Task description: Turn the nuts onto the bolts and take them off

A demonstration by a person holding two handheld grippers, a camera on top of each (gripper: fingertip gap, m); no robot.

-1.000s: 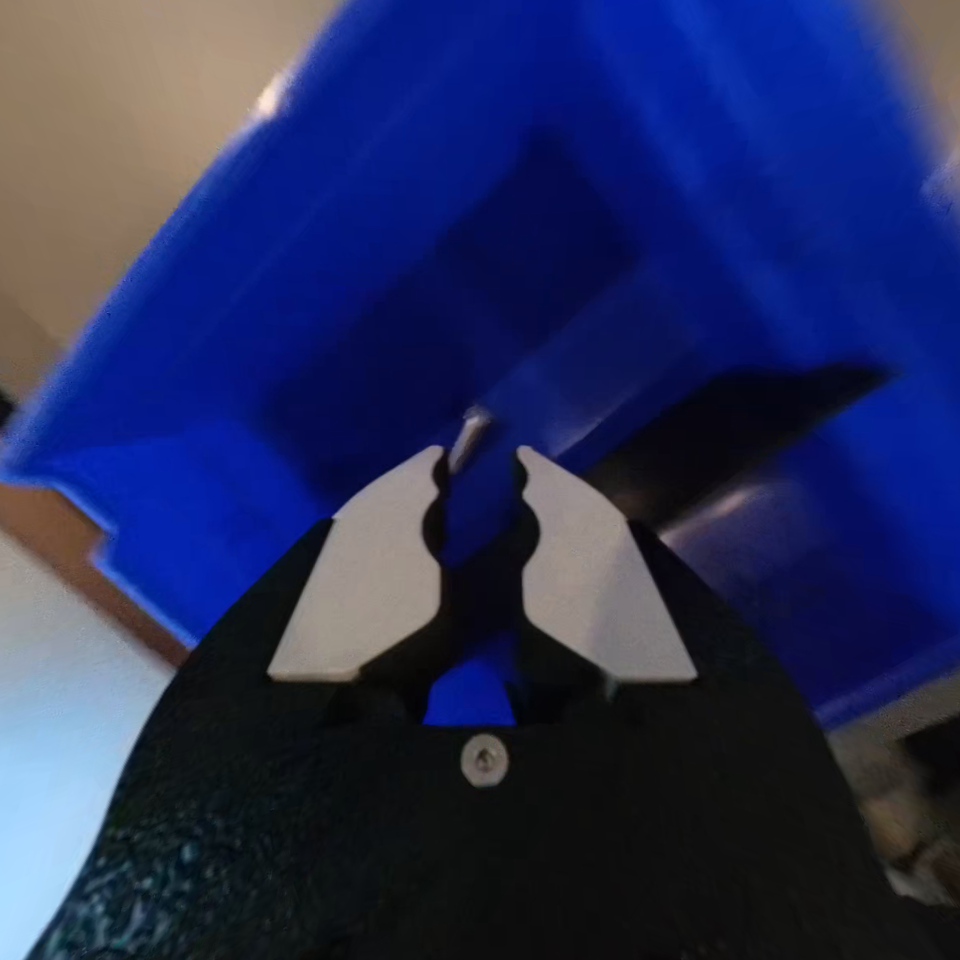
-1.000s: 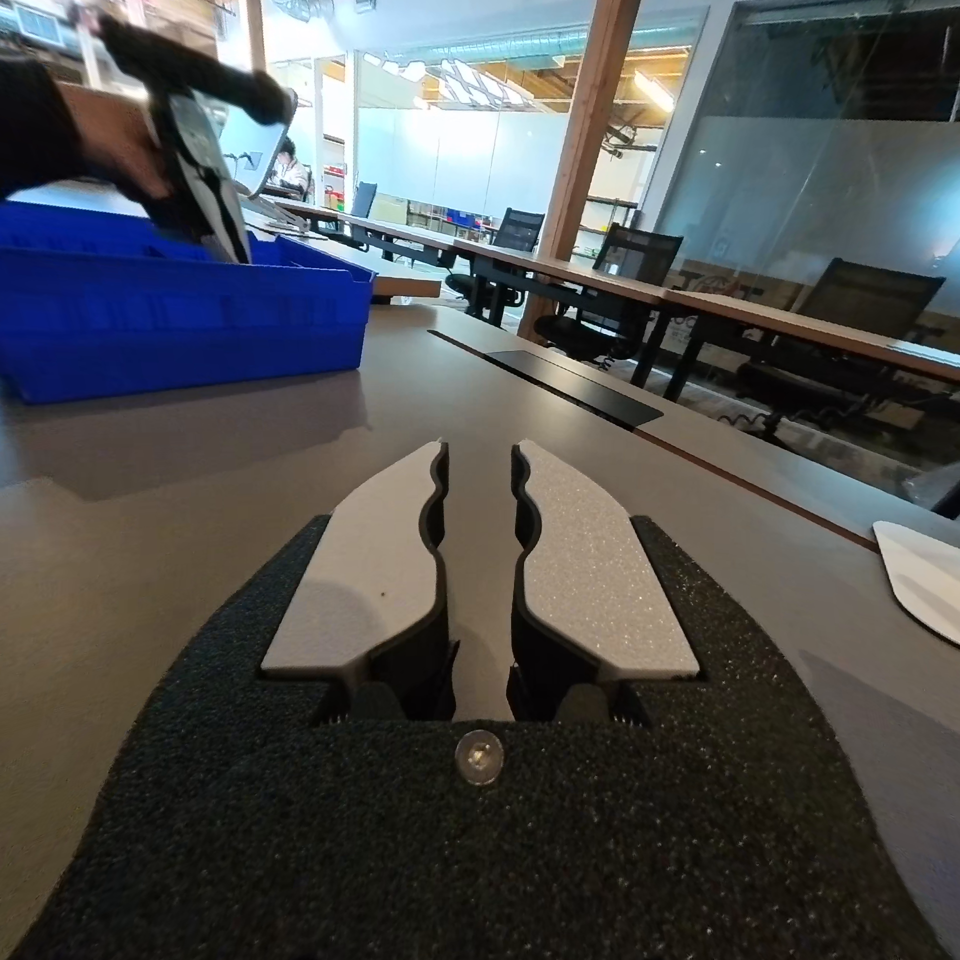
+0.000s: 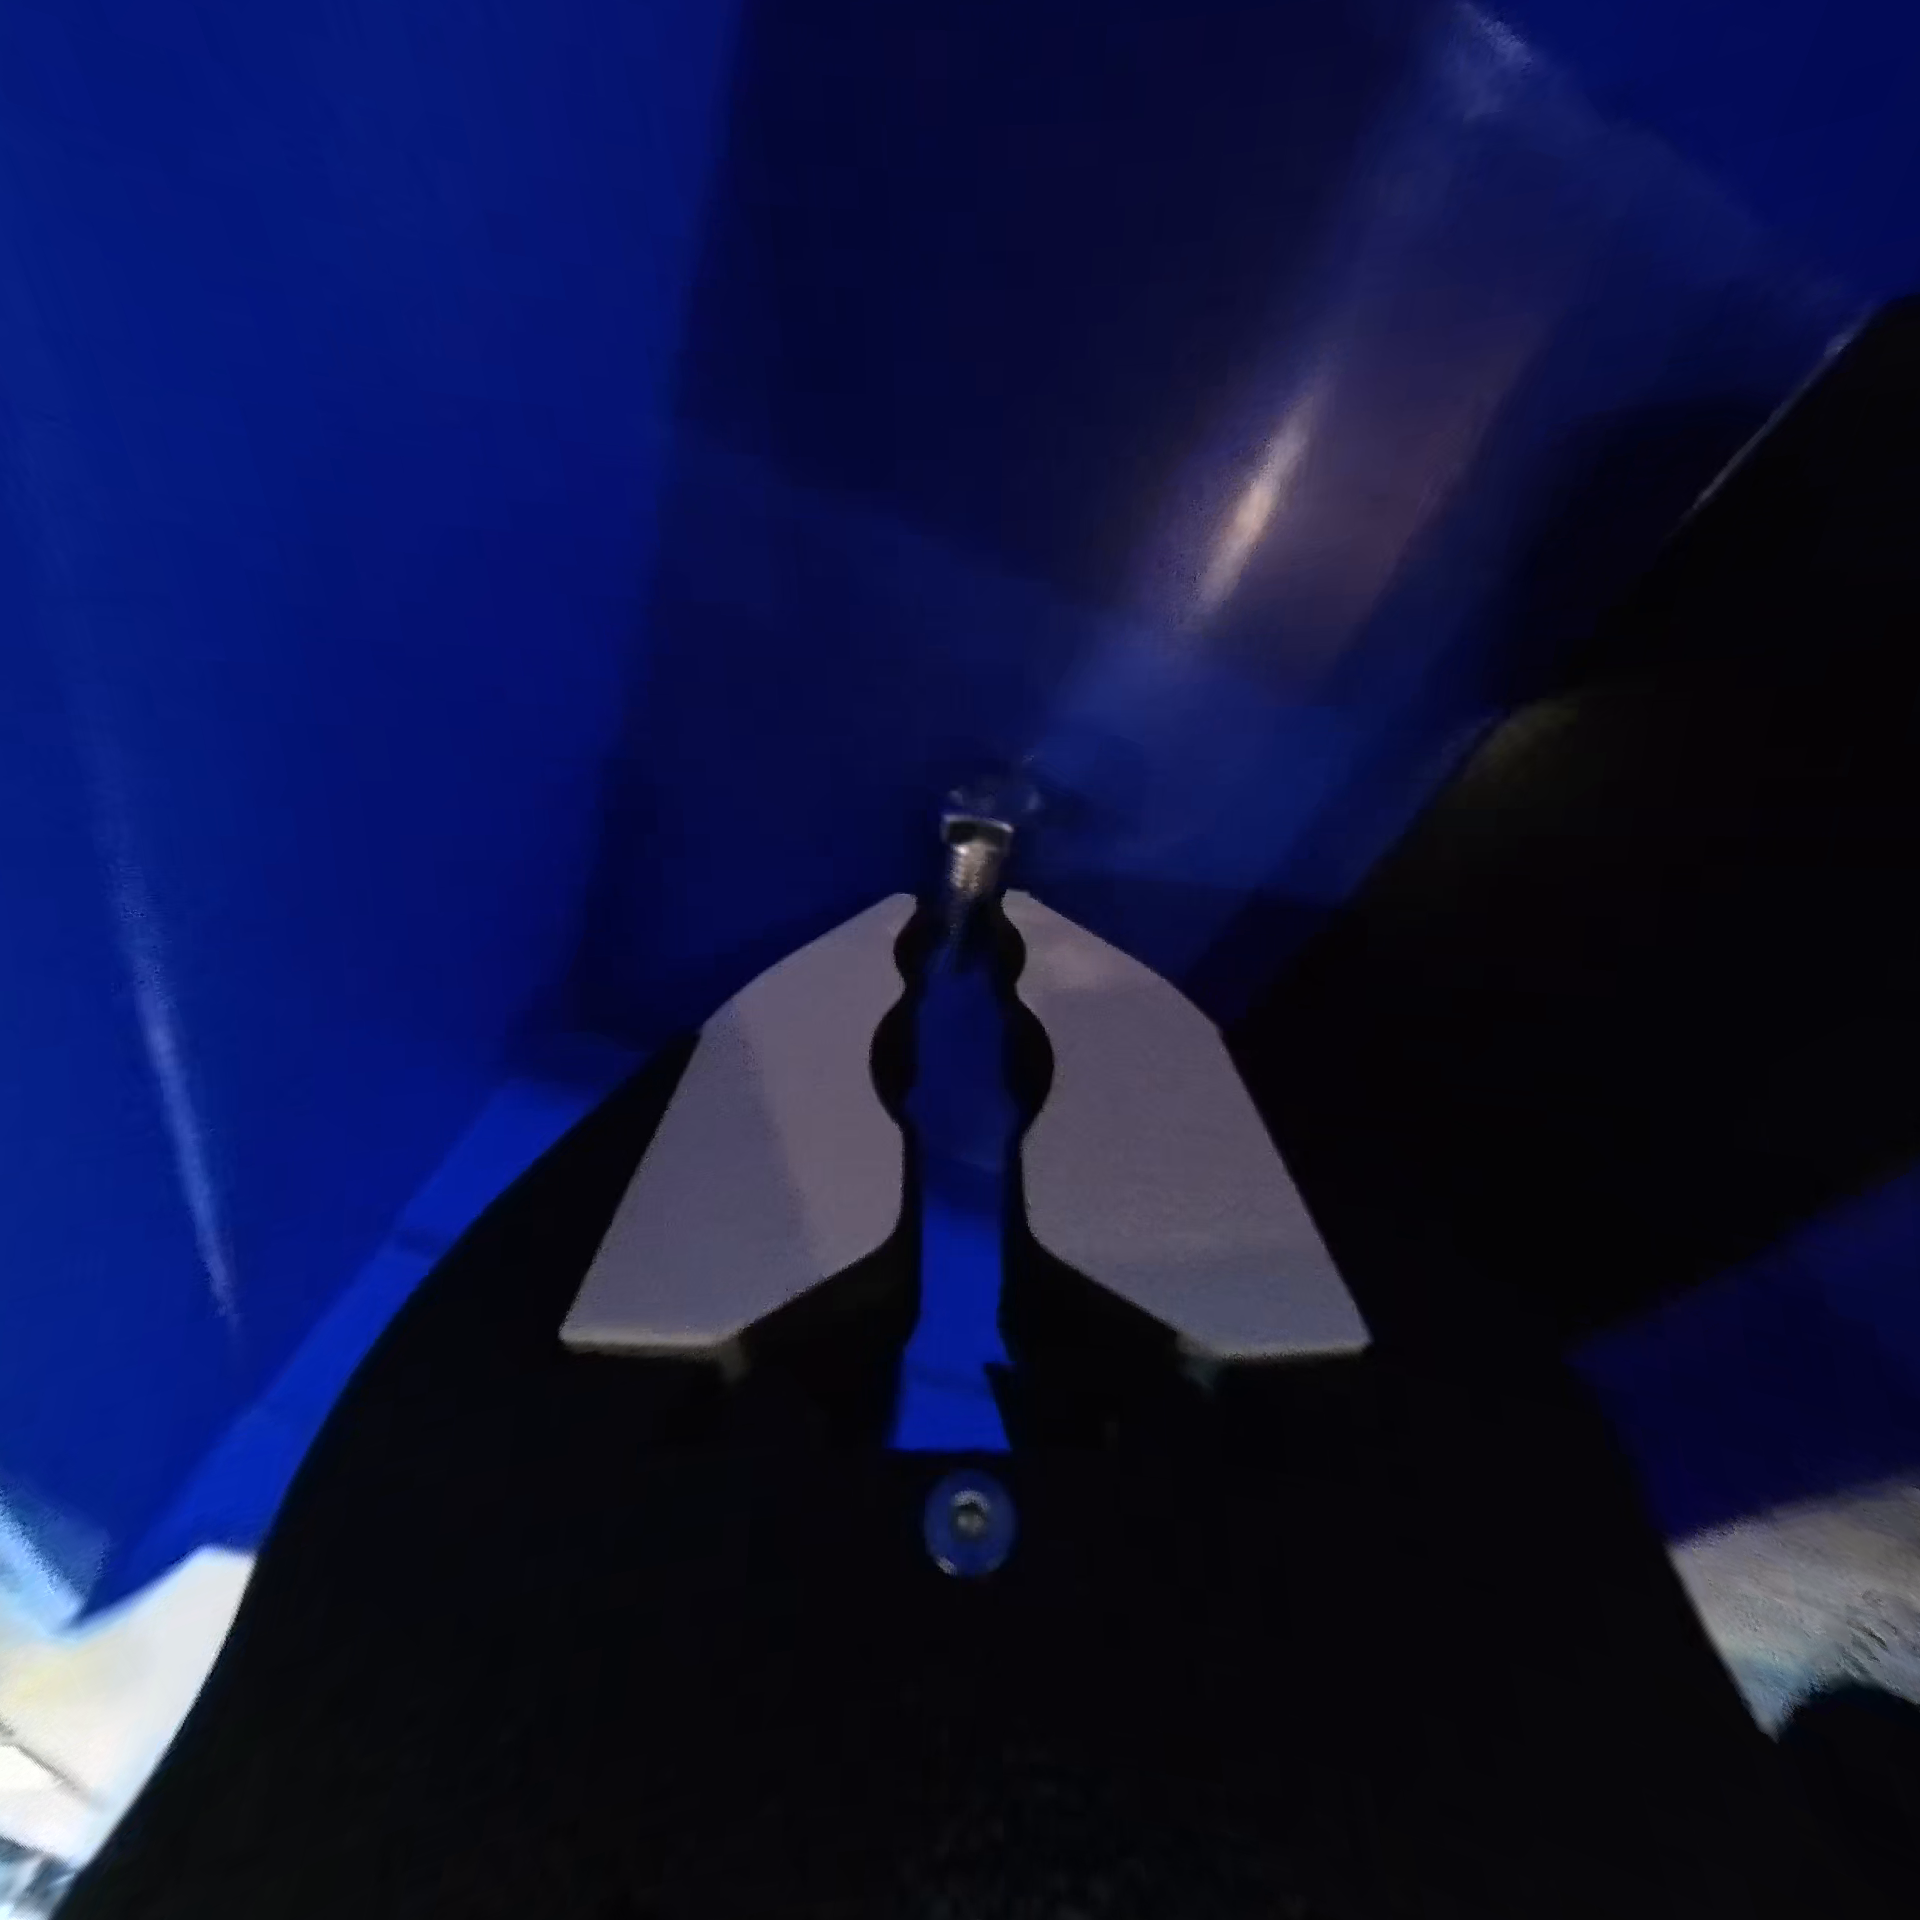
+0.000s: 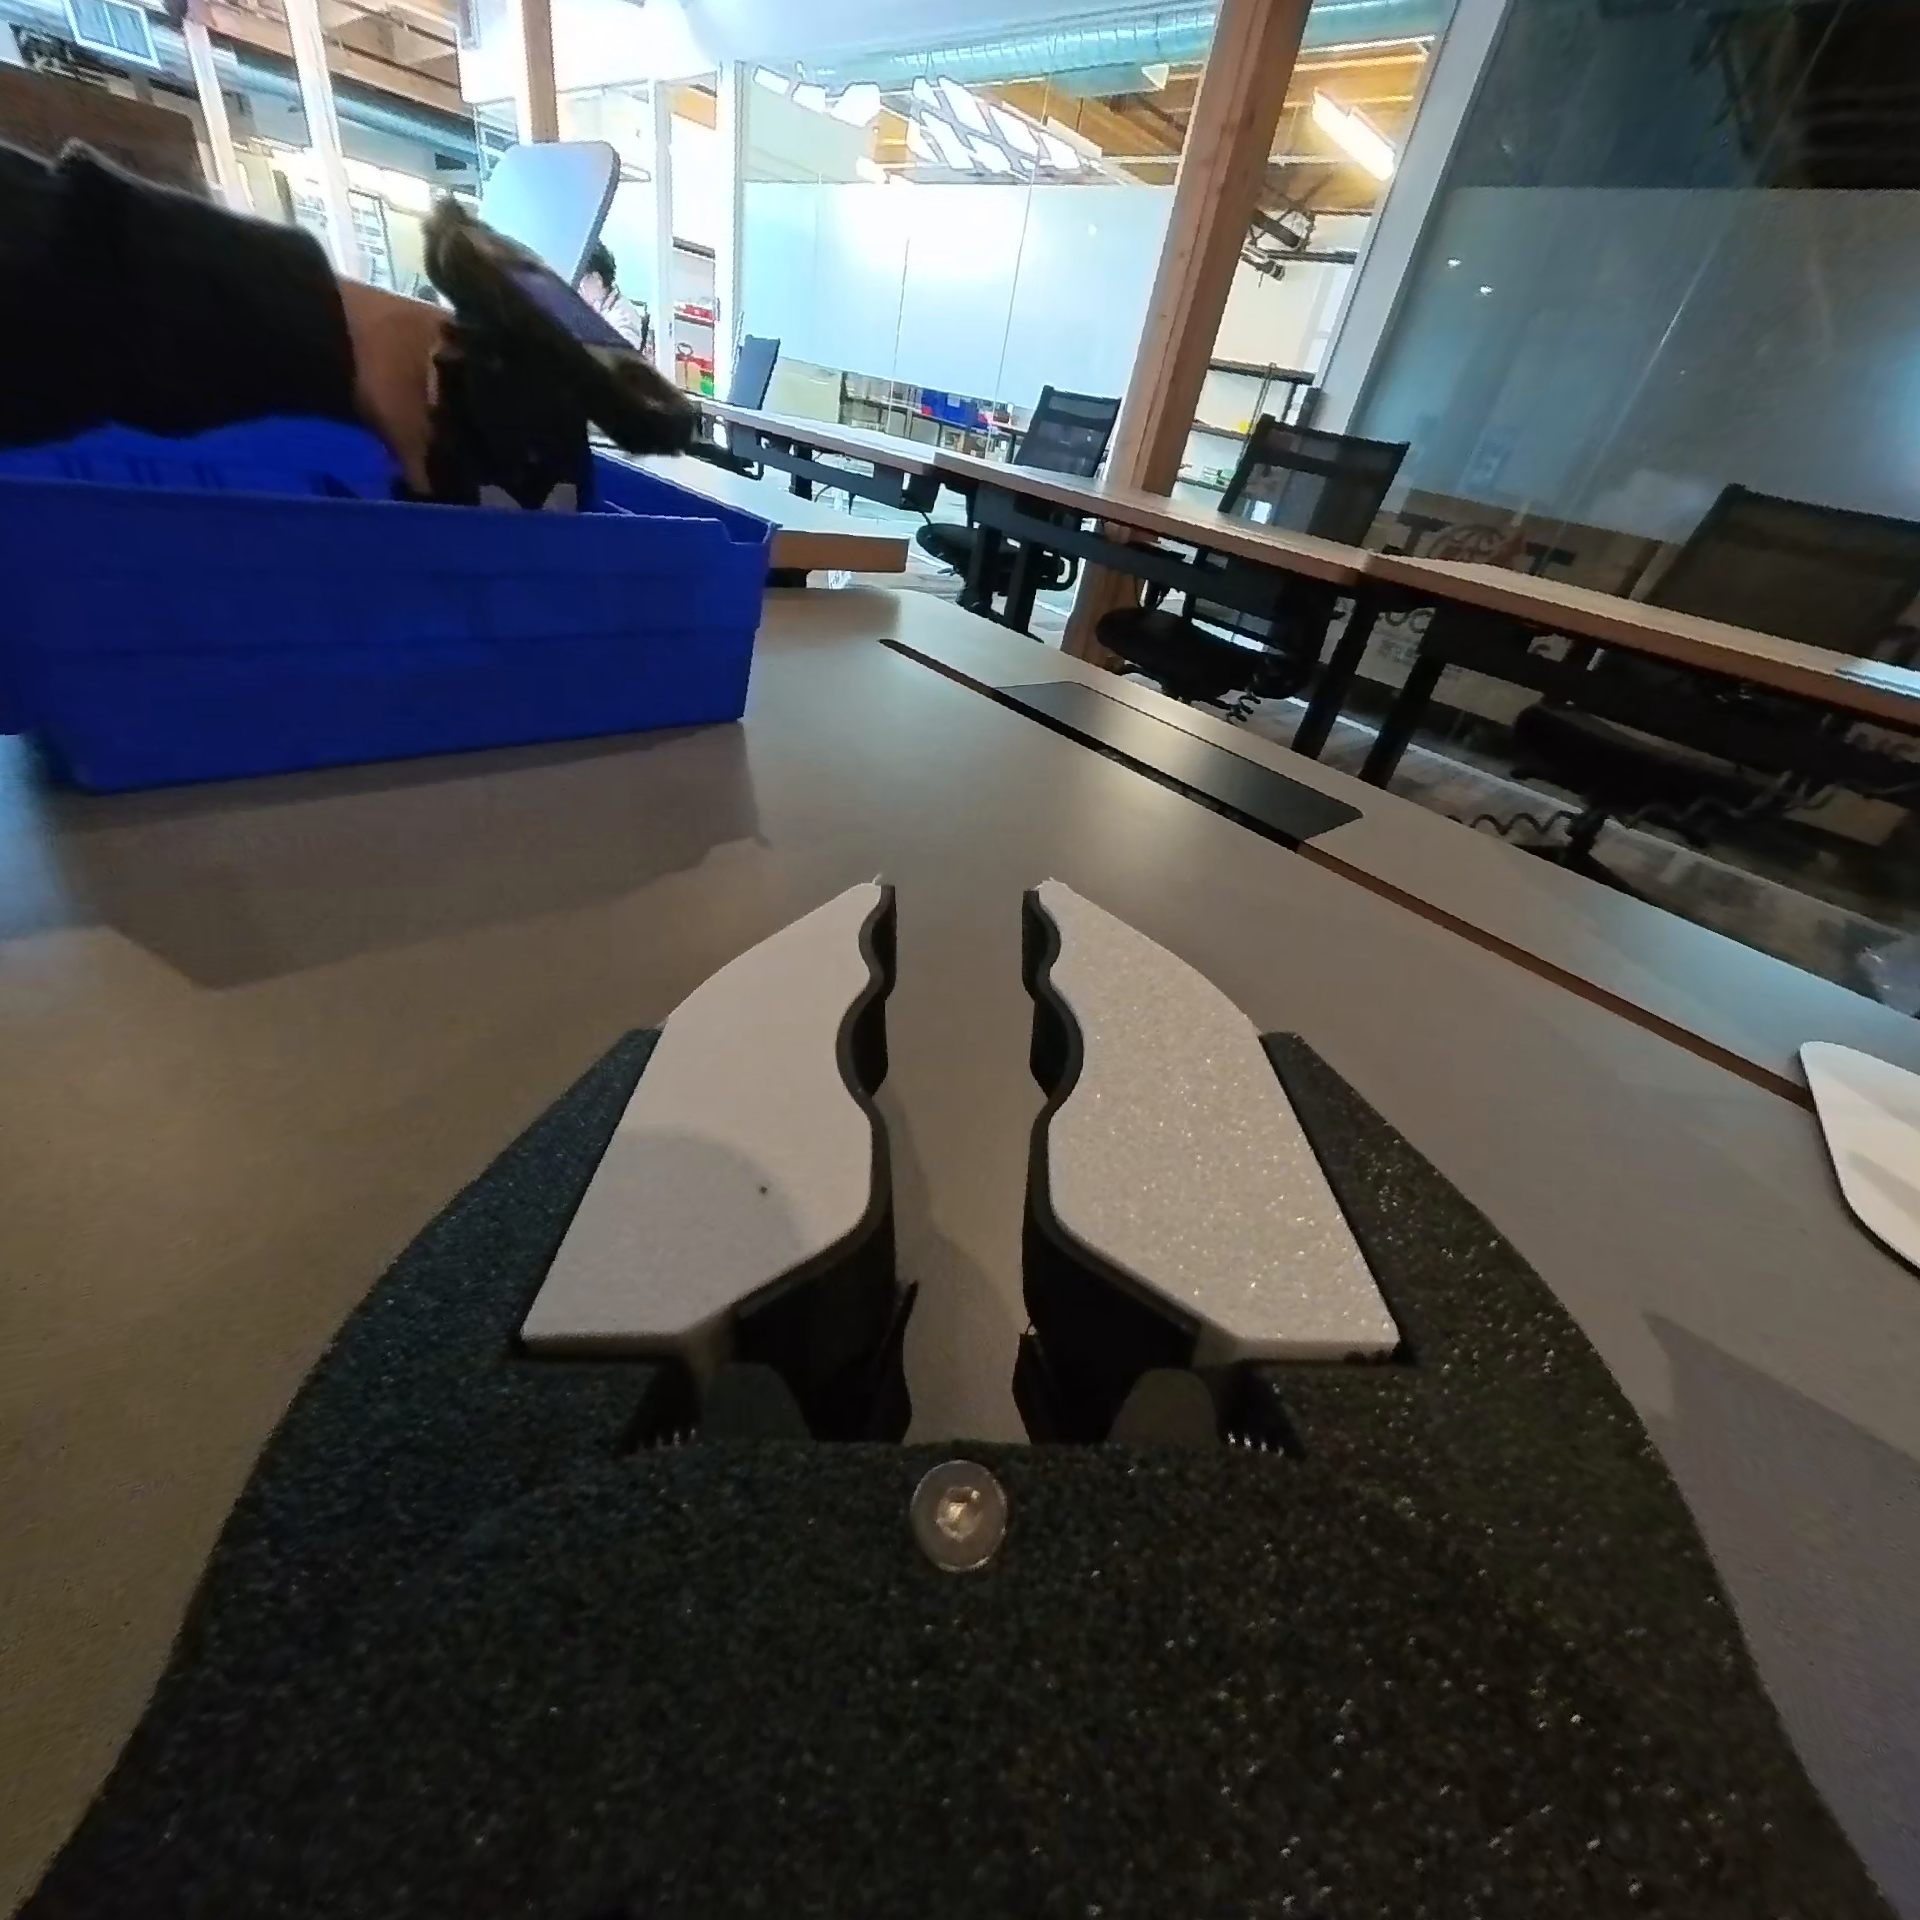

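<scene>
Left wrist view: left gripper (image 3: 961, 914) is tipped down inside blue bin (image 3: 416, 520), fingers narrowly apart, with a bolt (image 3: 971, 862) at the tips; whether they pinch it can't be told, as the picture is dark and blurred. No nut discernible. Right gripper (image 4: 958, 904) lies low on the grey counter (image 4: 312, 1039), fingers apart, holding nothing. Bin sits far left.

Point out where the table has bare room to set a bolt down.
Bare table stretches from the right claw ahead to the blue bin and the black inset panel. Crowded: inside the bin, where the left claw meets a bolt.
</scene>
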